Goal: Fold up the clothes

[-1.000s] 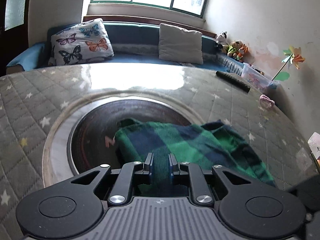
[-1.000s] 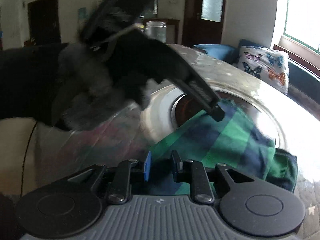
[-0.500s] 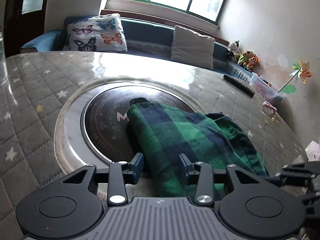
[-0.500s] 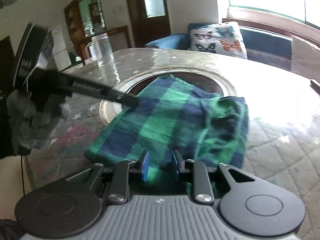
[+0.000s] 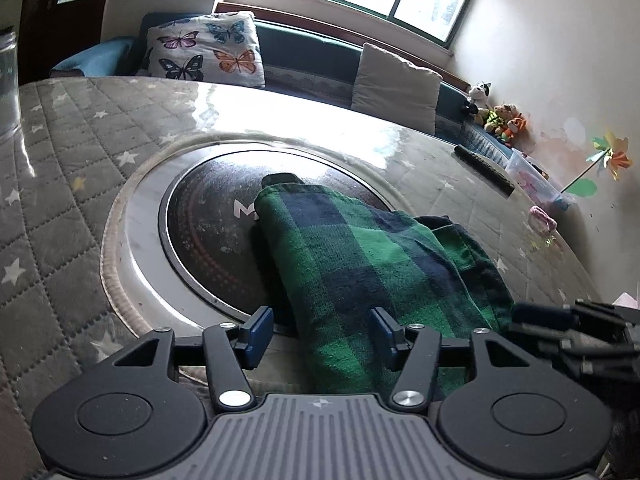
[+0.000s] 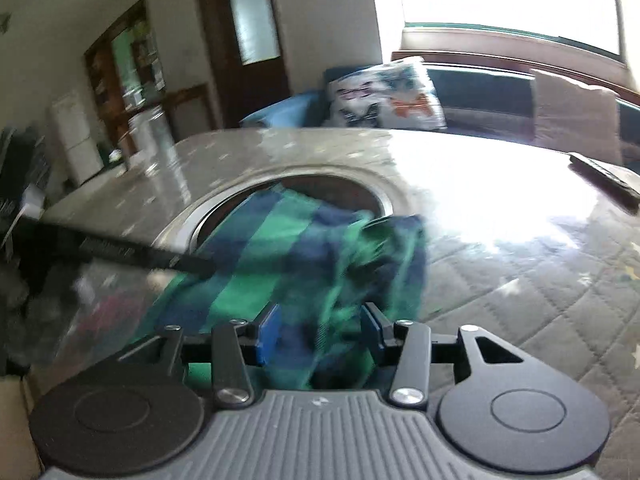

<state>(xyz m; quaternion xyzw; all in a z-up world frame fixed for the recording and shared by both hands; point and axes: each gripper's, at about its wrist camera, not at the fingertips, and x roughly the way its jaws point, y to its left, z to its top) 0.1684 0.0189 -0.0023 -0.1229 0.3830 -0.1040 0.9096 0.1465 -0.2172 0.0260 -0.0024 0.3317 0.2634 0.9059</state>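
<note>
A green and navy plaid garment [image 5: 360, 268] lies folded on the round table, partly over the dark hotplate [image 5: 212, 232] at its middle. My left gripper [image 5: 322, 336] is open, its blue-padded jaws standing either side of the garment's near edge. In the right wrist view the same garment [image 6: 304, 256] is bunched up at its right side. My right gripper [image 6: 320, 330] is open with the cloth lying between its jaws. The left gripper's dark finger [image 6: 120, 252] reaches in from the left onto the cloth.
The table has a quilted grey star-print cover [image 5: 60, 168] under glass. A black remote [image 5: 484, 166] lies at the far right edge. A glass jar [image 5: 8, 88] stands at far left. A bench with cushions [image 5: 204, 50] runs behind the table.
Both grippers have opened and let go of the garment, which now rests folded on the table. The right gripper has swung toward the window.
</note>
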